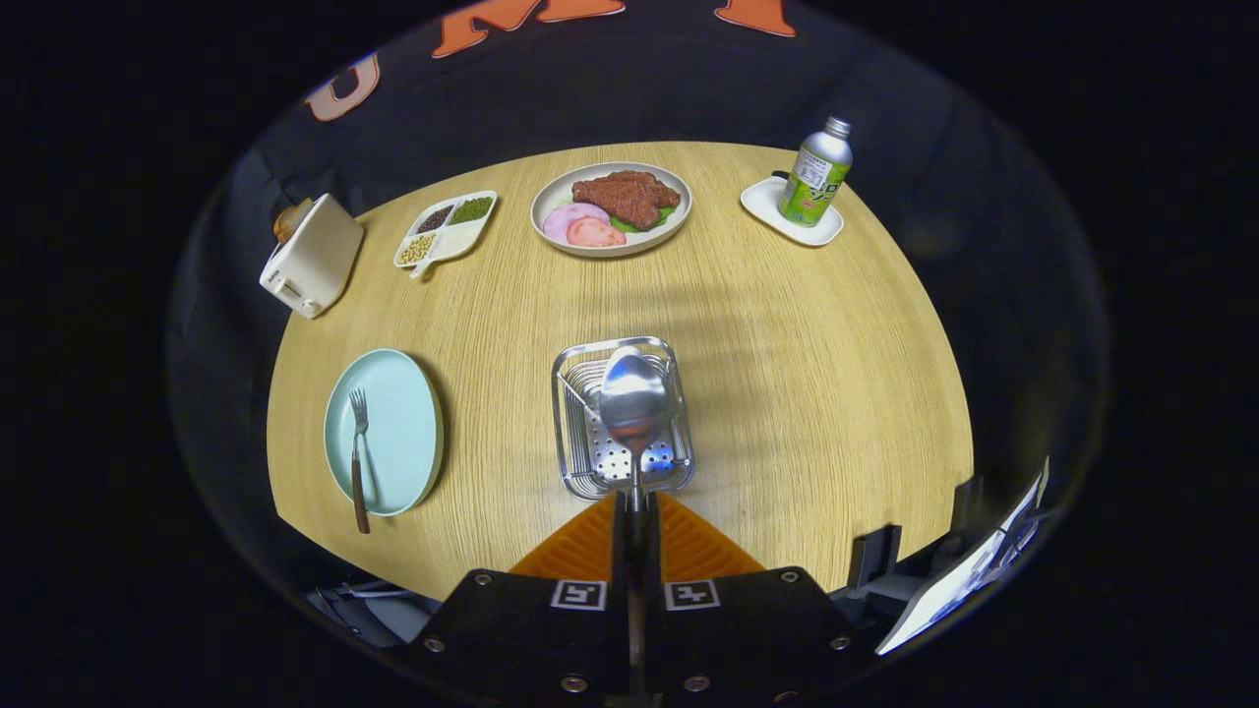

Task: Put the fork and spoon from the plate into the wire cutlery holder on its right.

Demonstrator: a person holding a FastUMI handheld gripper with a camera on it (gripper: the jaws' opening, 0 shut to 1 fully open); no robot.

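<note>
My gripper (pixel 635 503) is shut on the handle of the spoon (pixel 633 395), whose shiny bowl points forward and hangs over the wire cutlery holder (pixel 569 433). The holder is a square steel basket with a perforated floor, standing on the wooden table just ahead of the orange fingers (pixel 580 543). To the holder's left lies the pale blue plate (pixel 398 433). The fork (pixel 358 452) rests on that plate with its tines pointing away and its brown handle sticking out over the near rim.
At the back of the round table (pixel 807 393) stand a toaster (pixel 311 258), a divided dish of beans (pixel 448 228), a plate of meat and ham (pixel 612 208), and a green bottle (pixel 814 173) on a small white tray (pixel 777 214). Papers (pixel 969 580) lie beyond the near right edge.
</note>
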